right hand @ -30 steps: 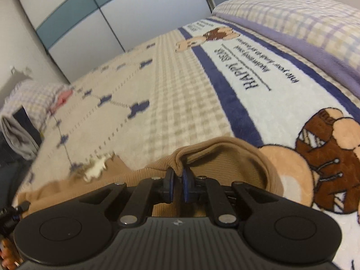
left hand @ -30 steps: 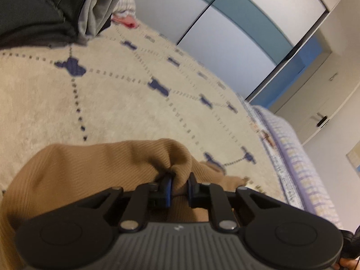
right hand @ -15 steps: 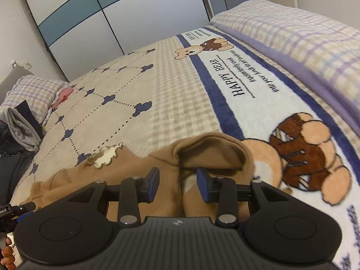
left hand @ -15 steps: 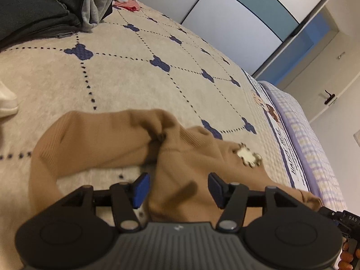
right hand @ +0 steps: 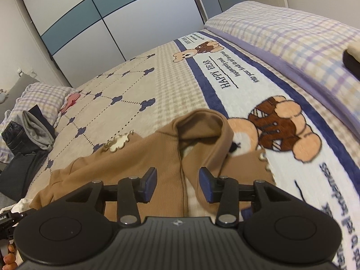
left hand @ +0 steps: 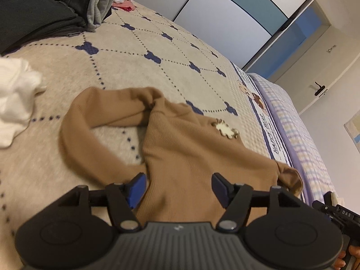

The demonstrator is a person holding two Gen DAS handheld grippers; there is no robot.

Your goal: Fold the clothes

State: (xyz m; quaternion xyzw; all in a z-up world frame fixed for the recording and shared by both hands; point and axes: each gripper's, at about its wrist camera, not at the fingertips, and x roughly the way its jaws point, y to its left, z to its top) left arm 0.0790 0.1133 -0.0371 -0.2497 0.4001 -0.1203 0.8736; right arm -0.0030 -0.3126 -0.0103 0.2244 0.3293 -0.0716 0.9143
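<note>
A: Currently, risk entry. Both tools stand with fingers apart and hold nothing: the left tool (left hand: 178, 187) and the right tool (right hand: 177, 184) each hover low over the brown sweater (left hand: 186, 157). The knit looks soft and ribbed; my guess is a pinch would catch one layer only, or drag the bed blanket (left hand: 56, 51) up with it, and a fold would go crooked.

B: Agreed. The sleeve (left hand: 74, 139) at centre left of the left view curls in a loop, so it may bunch under the body if folded as is. The other sleeve (right hand: 202, 126), centre of the right view, stands up in a hump.

A: Garment position: spread on the bed, not flat, with a cream appliqué (left hand: 226, 130) facing up. A white garment (left hand: 15, 99) sits at the left edge, close enough to snag.

B: Folded or not: unfolded as it lies.
</note>
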